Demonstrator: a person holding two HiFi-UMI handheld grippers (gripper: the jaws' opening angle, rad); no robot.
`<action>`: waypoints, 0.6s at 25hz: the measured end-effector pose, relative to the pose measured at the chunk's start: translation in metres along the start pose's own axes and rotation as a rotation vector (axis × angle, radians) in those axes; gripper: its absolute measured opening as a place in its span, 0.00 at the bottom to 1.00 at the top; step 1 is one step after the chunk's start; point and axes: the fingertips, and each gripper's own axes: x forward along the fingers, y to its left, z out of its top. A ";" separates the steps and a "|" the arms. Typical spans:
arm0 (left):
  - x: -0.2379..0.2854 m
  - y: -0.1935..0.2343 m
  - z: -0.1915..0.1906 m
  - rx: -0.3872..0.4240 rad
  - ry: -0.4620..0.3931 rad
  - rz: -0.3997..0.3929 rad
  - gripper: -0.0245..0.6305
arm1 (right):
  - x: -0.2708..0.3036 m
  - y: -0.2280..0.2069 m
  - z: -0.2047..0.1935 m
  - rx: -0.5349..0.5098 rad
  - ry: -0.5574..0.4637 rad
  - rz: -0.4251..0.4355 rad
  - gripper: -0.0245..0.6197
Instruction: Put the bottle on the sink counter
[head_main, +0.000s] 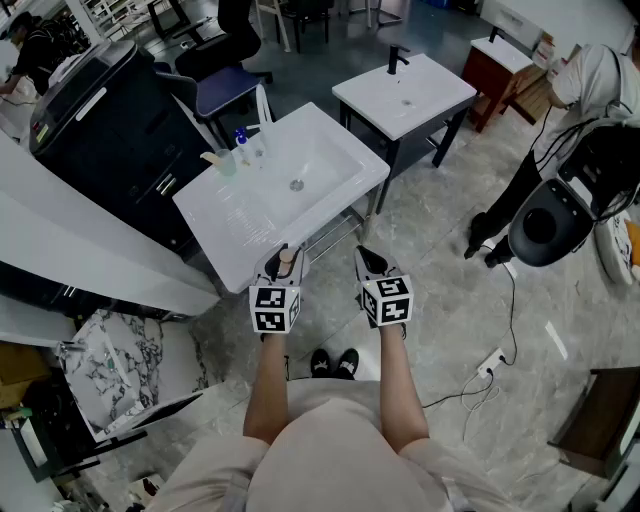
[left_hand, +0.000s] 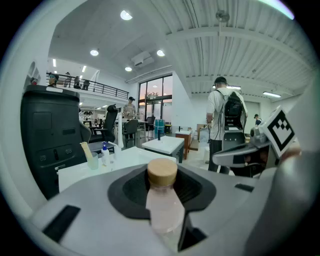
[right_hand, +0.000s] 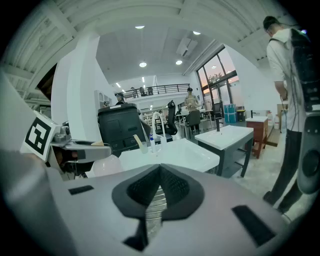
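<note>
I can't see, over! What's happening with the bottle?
Left gripper shut on bottle, upright. Right gripper shut, empty. Bottle not yet on sink counter. Near edge bare; cup and pump bottle at far corner.

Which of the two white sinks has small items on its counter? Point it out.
The nearer sink: a cup and a blue-capped bottle stand at its far left corner. The farther sink bears only a black faucet.
</note>
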 end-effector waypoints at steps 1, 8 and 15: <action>0.000 -0.001 -0.001 0.004 0.006 0.004 0.23 | -0.001 -0.001 -0.002 0.002 0.002 0.002 0.05; 0.001 -0.013 -0.003 0.009 0.023 0.003 0.23 | -0.009 -0.009 -0.005 -0.004 0.004 0.024 0.05; 0.003 -0.016 0.000 0.053 0.016 0.007 0.23 | -0.015 -0.018 0.000 0.024 -0.049 0.051 0.05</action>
